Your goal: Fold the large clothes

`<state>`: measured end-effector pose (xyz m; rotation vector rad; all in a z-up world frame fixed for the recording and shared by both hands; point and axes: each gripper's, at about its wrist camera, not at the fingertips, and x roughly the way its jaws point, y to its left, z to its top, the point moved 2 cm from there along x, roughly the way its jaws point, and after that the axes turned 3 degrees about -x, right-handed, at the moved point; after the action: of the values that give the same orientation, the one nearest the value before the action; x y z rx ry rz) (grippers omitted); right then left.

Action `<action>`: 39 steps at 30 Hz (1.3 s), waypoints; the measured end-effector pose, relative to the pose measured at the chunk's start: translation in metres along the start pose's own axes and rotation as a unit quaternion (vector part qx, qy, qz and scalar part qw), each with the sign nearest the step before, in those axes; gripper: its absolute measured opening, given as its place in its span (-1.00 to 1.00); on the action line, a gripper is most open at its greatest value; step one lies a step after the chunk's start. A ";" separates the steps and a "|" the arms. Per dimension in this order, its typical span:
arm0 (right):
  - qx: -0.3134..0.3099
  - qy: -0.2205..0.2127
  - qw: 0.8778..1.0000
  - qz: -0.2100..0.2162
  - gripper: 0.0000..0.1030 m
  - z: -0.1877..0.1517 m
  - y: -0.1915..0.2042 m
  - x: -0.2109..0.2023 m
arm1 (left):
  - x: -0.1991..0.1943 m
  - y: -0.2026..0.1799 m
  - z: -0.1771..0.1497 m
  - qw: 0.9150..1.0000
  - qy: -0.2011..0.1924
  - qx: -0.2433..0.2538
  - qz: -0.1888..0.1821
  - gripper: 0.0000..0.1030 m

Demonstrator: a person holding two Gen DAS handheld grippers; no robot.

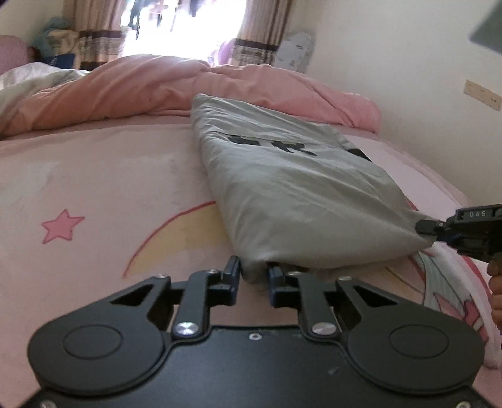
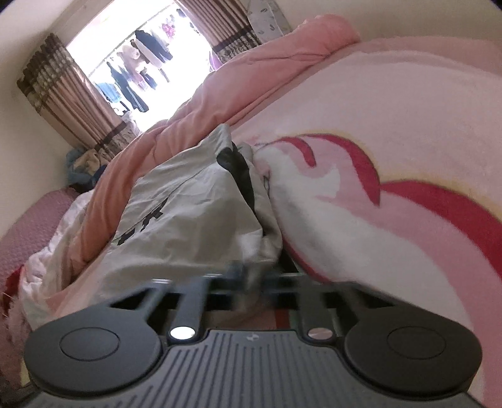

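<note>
Clothes: we see a big grey jacket folded flat on the pink bed sheet, smooth and a bit crinkly, with black marks on top.
Left tongs: our left gripper is clenched on the near corner of the jacket.
Right tongs: our right gripper pinches the other near corner; up close it looks blurry.
Sheet: soft, with a pink star just left of the jacket.
Behind: a puffy pink blanket lies bunched past the jacket.
Far: striped curtains hang by a bright window.

Pink bed, grey garment, quilt
</note>
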<state>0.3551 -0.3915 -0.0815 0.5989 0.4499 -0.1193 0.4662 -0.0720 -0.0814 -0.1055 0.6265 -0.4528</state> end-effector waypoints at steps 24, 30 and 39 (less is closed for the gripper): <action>-0.169 -0.087 0.981 -0.041 -0.14 -0.015 0.044 -0.034 | -0.041 0.010 0.008 0.998 -0.040 -0.047 -0.002 -0.52; -0.196 -0.064 0.977 -0.061 -0.29 -0.035 0.054 0.000 | -0.009 -0.013 0.009 0.997 -0.038 -0.059 -0.036 -0.52; -0.157 -0.036 0.986 -0.049 -0.44 -0.044 0.032 0.014 | 0.015 -0.012 -0.015 0.998 -0.040 -0.040 -0.024 -0.53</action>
<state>0.3590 -0.3399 -0.1032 0.2623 0.4171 -0.1594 0.4634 -0.0888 -0.0987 -0.2135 0.5643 -0.4675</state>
